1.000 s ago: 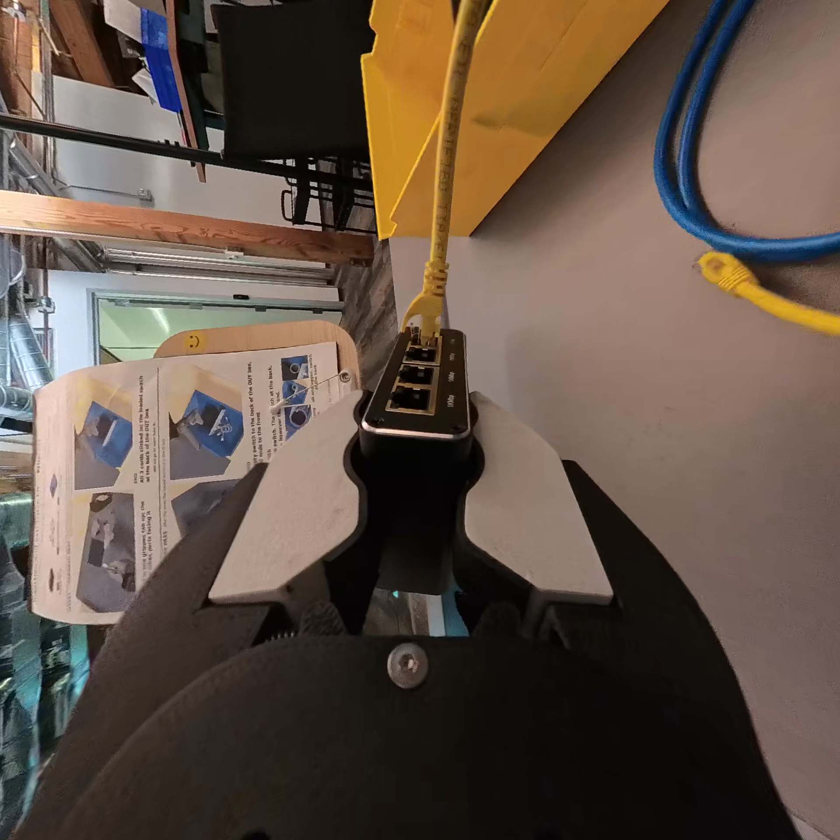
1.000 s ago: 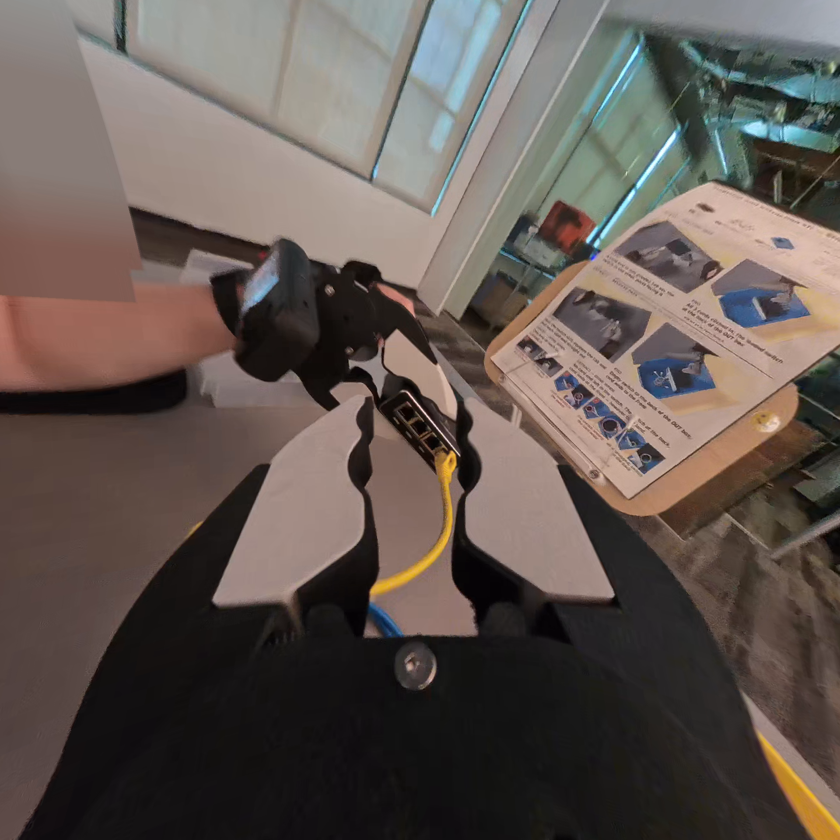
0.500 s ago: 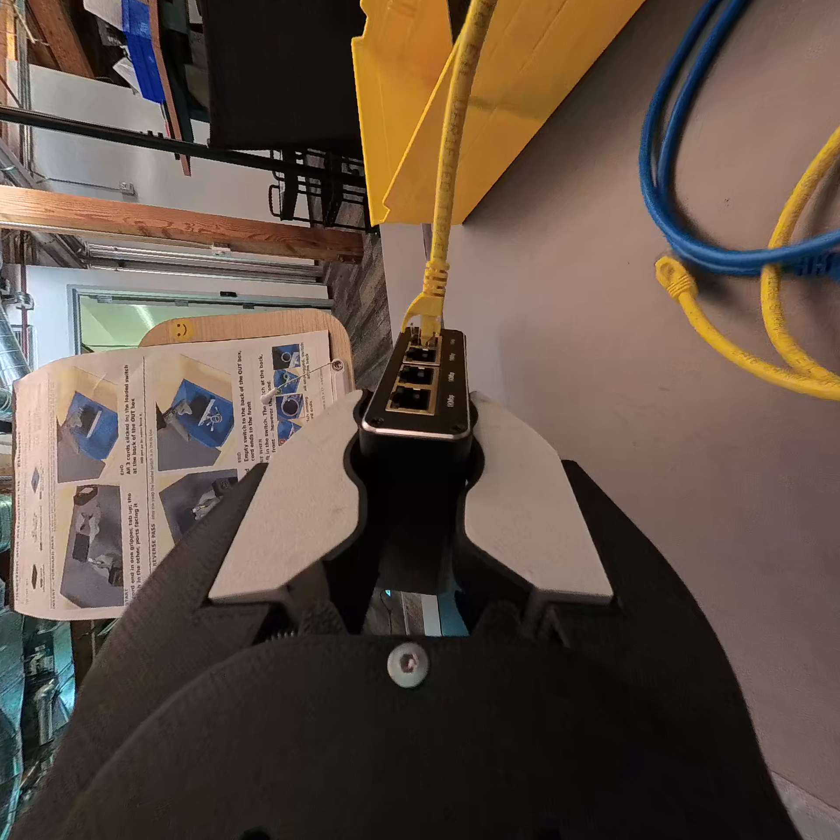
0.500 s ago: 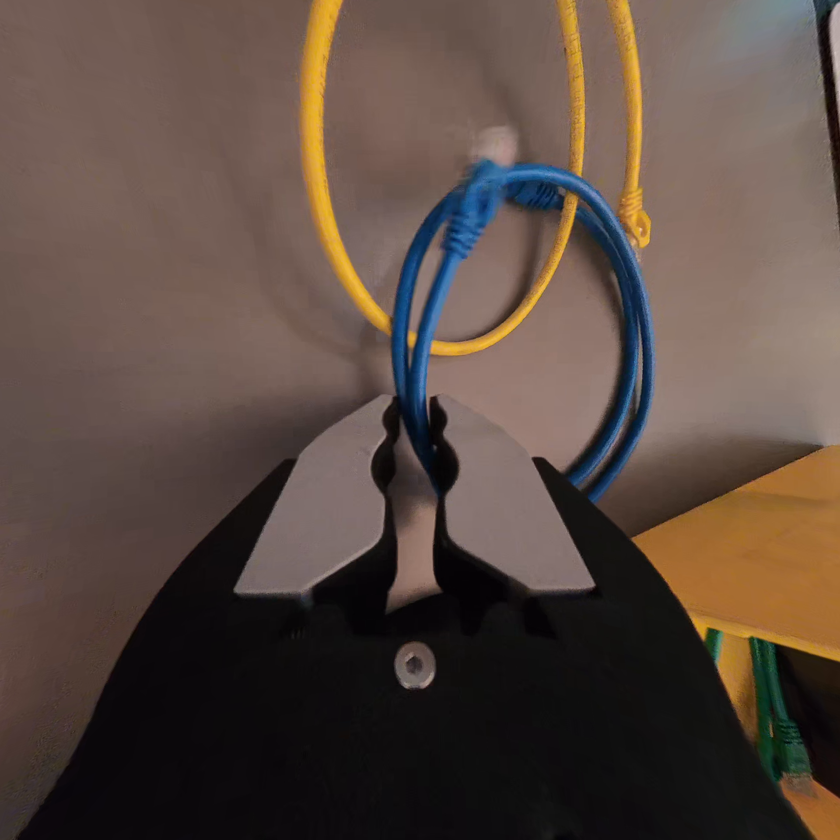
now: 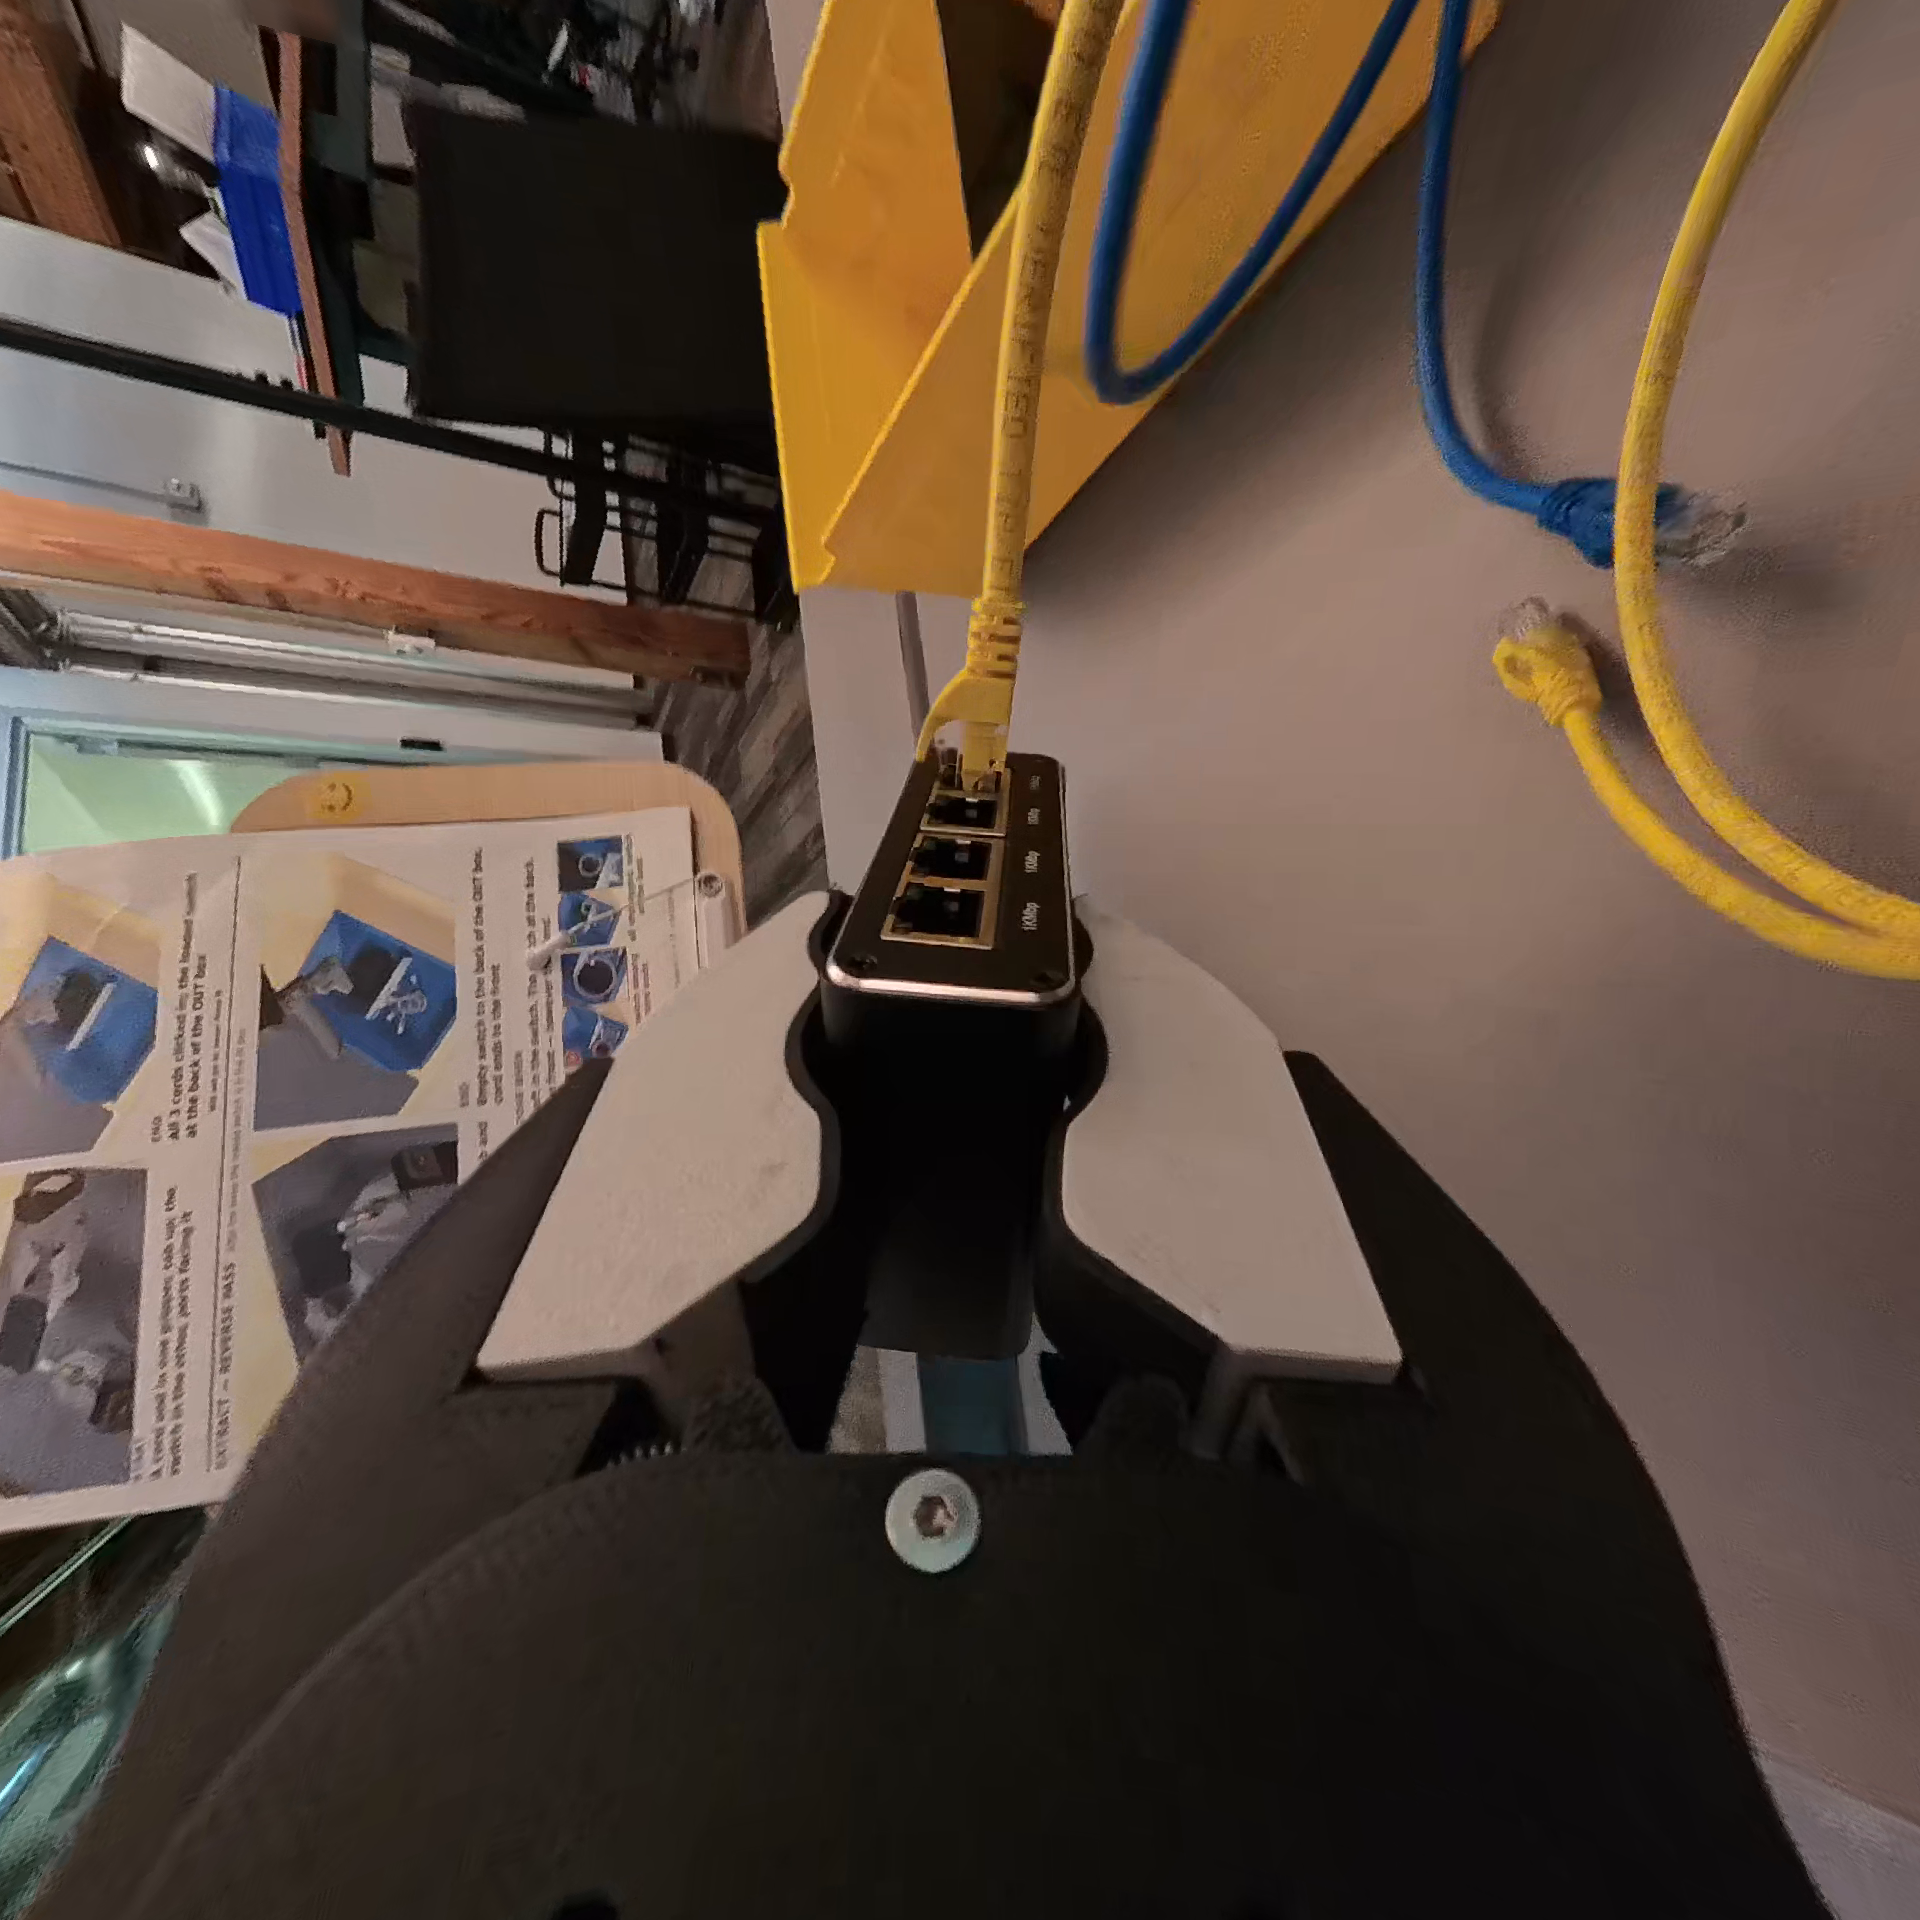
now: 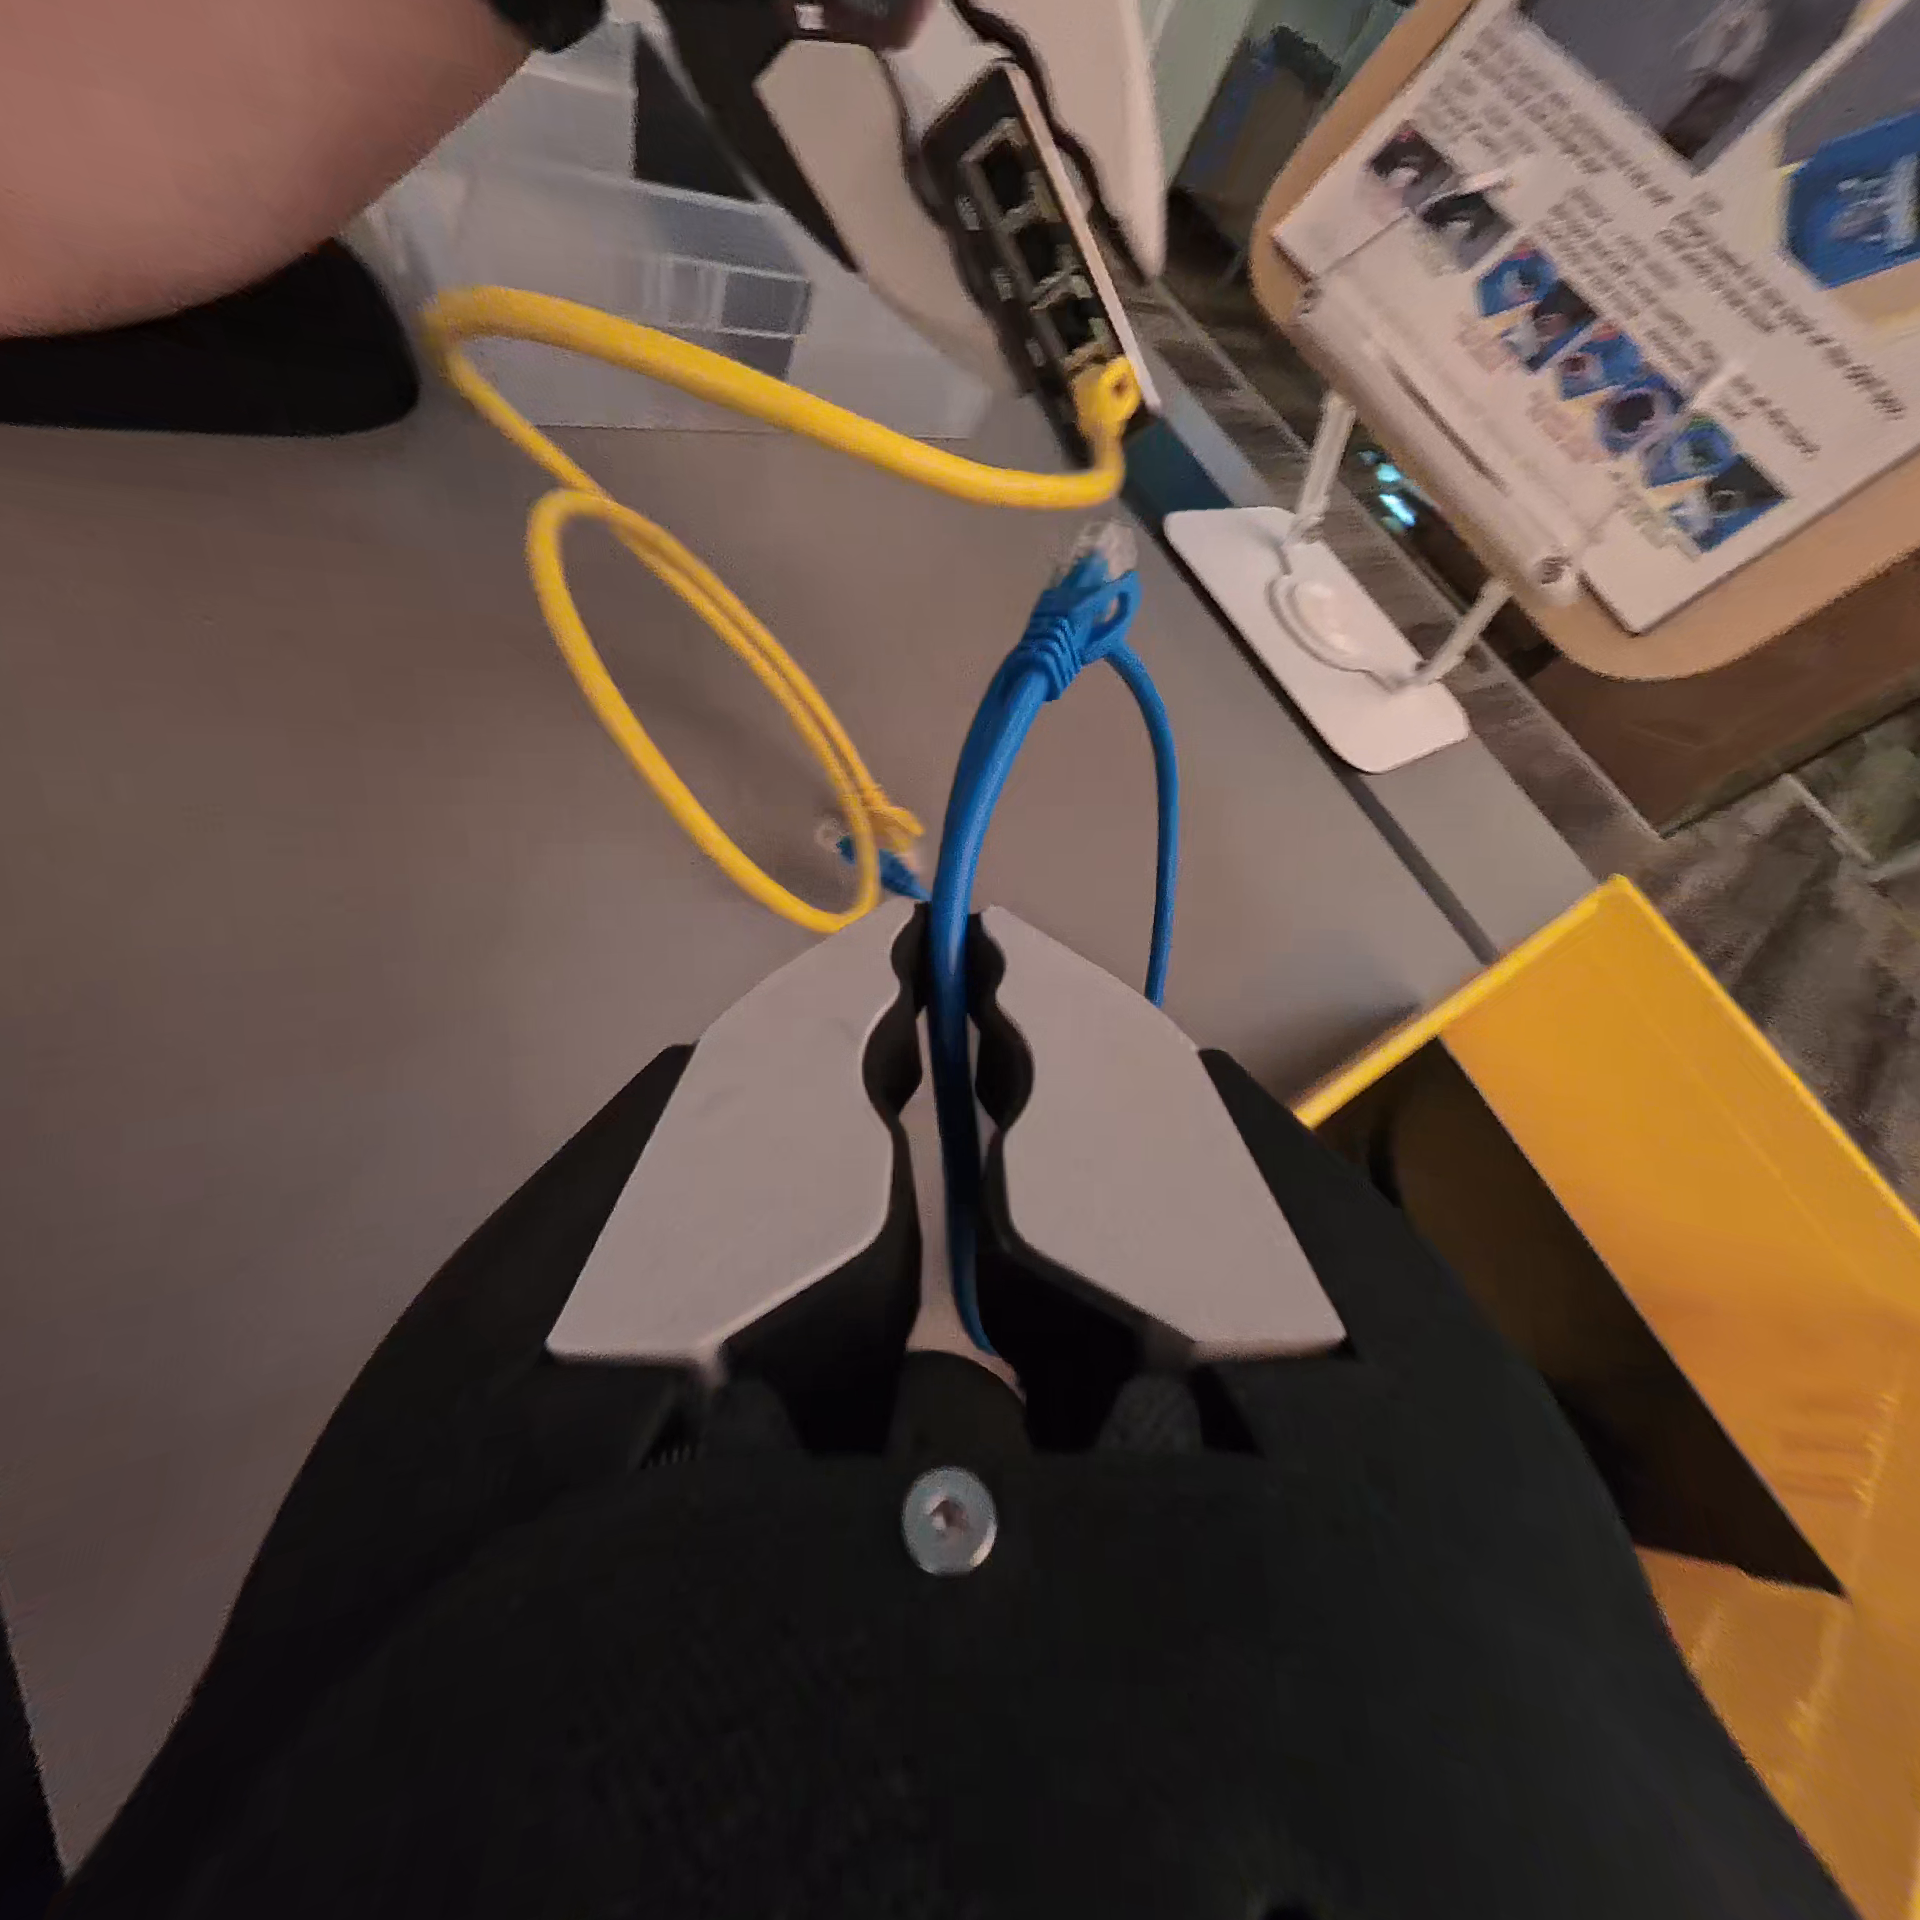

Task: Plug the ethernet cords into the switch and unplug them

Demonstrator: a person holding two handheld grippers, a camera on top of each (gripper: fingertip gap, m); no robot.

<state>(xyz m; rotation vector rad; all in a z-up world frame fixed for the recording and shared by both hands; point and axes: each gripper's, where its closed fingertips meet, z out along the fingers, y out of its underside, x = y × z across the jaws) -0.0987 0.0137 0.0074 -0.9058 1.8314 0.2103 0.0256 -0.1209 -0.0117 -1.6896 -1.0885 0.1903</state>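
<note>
Left tongs (image 5: 951, 997): closed firmly on the black switch (image 5: 951, 1039), gripping its body from both sides; port face pointed away from the wrist camera, clear of the grey worktop (image 5: 1351, 831).
Right tongs (image 6: 948, 925): narrow, pinching the blue cord (image 6: 961, 883) some way behind its plug; the rest of the cord hung in a loop to the right.
Blue plug (image 6: 1086, 582): free, aimed roughly toward the switch, near it but apart.
Ports: one end port held a yellow cord (image 5: 1013, 416); the two ports beside it (image 5: 940, 883) appeared empty.
Spare cord: a second yellow cord (image 6: 686, 707) lay coiled on the worktop, its plug (image 5: 1538, 665) unconnected.
Surroundings: yellow bin (image 6: 1662, 1247) at the worktop edge; instruction sheet on a stand (image 6: 1621, 312) beyond it.
Step in hand, as judged: carrying the blue plug to an empty port.
Method advised: hold the switch steady; square the plug to the port opening, latch tab on the correct side; push straight along the port axis until seated.
Risk, as judged: the grip sat well back from the plug, so the cord could flex and the tip could wander; the approach called for care, or a grip closer to the boot.
</note>
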